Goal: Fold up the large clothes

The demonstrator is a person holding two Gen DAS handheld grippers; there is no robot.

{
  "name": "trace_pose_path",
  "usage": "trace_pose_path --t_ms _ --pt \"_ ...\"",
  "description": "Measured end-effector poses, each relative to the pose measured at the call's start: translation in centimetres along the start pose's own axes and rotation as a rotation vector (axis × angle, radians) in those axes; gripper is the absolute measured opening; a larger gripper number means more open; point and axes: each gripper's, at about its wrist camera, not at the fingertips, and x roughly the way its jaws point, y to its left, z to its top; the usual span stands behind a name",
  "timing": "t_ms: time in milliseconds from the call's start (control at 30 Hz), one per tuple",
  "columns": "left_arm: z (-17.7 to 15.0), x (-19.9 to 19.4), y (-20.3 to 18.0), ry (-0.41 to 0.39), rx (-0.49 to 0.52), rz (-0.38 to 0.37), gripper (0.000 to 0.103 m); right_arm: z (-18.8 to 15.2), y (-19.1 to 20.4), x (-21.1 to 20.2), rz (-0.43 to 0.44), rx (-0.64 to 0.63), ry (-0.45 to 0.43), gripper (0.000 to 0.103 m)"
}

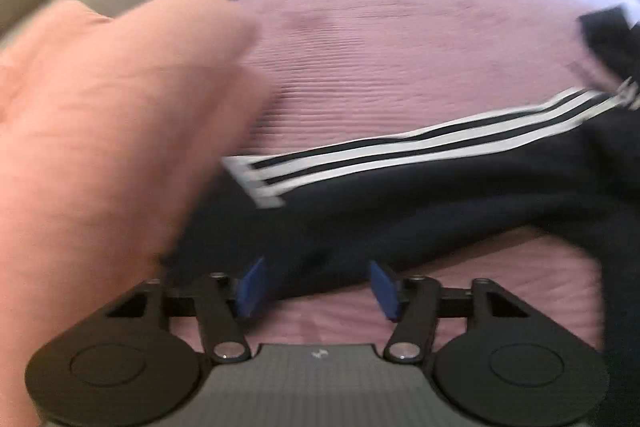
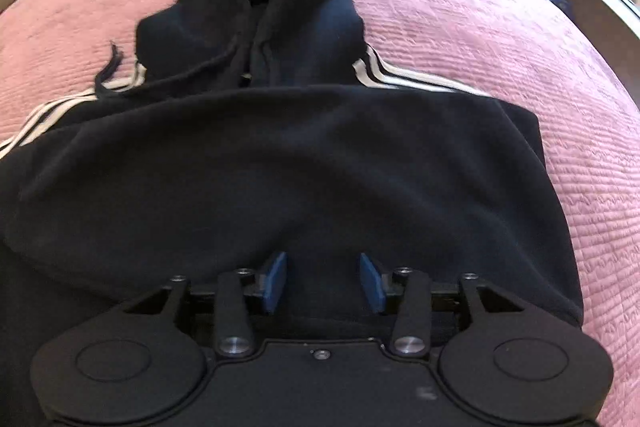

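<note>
Right wrist view: hoodie (image 2: pixel 280 167) lies lengthwise ahead, hood farthest, under right tongs (image 2: pixel 323 283), apart and empty; left tongs (image 1: pixel 316 289) also apart

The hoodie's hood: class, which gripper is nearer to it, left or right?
Right, probably. The right gripper hovers over the hoodie's folded body, with the hood straight ahead. The left gripper sits by a striped sleeve, hood out of view.
</note>
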Motion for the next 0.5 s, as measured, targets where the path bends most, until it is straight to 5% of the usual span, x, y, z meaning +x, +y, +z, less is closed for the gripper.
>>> trace_pose_path --t_ms 367,500 --pt "-1.0 6.5 2.1 0.036 0.016 0.025 0.07 0.2 0.6 0.4 -0.033 -0.014 0.007 0.067" --pt "-0.4 6.6 3.0 0.029 -0.06 -0.091 0.021 0.2 0.4 0.3 -0.026 -0.015 0.008 0.068"
